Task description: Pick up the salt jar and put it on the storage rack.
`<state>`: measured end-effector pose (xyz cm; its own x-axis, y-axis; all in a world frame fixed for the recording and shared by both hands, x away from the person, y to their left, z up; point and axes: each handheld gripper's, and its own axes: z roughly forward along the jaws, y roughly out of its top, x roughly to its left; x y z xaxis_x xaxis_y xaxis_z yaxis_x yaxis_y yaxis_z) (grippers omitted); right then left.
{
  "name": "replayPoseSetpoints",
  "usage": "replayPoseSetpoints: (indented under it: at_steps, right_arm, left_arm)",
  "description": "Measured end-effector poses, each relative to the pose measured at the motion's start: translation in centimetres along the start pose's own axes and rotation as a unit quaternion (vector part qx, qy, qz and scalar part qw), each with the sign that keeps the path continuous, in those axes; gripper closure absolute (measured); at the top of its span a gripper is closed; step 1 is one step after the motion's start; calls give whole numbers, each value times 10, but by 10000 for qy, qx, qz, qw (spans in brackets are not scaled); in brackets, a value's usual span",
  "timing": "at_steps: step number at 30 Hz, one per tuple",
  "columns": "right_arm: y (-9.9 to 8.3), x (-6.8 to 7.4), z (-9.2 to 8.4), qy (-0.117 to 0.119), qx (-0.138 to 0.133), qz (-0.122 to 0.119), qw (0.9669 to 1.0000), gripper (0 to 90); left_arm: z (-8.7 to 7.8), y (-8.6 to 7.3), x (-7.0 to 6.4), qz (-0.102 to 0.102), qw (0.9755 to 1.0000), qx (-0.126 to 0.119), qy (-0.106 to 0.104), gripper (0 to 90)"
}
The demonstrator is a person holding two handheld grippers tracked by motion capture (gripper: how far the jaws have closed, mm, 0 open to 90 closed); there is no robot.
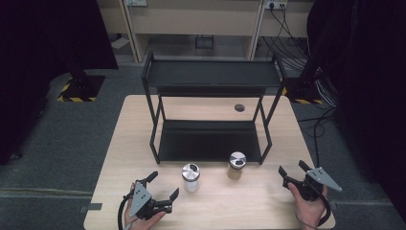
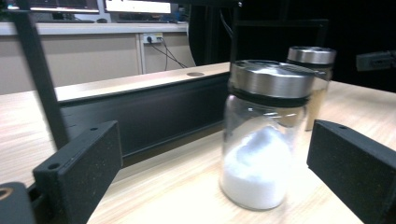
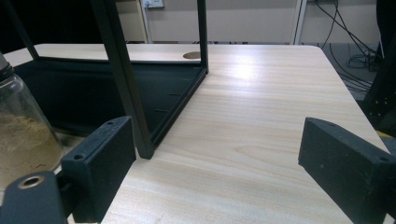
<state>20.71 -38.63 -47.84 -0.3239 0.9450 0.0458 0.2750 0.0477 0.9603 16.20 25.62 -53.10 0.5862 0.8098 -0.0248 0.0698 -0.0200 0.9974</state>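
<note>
Standing before left gripper's [image 2: 215, 186] parted jaws: salt jar [image 2: 261, 135].

Handheld grippers, black, two jaws each.
Left gripper [image 1: 163, 189] and right gripper [image 1: 292, 168] each carry a grey three-cornered top plate with small holes; jaws are speckled matte black blocks with screw holes; black cables trail back.

Grey carpet [image 1: 72, 139] surrounds the pale wooden bench [image 1: 287, 124]; beige cabinets [image 1: 201, 19], trailing cables [image 1: 287, 52] and black drapes [image 1: 43, 38] line the room.
</note>
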Motion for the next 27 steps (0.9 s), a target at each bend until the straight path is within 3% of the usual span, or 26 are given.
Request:
replayPoseSetpoints:
  at_steps: [27]
  right_arm:
    - [0, 5, 5, 4, 38, -74, 10000, 109]
  left_arm:
    - [22, 12, -27, 370, 9987, 336, 11, 15]
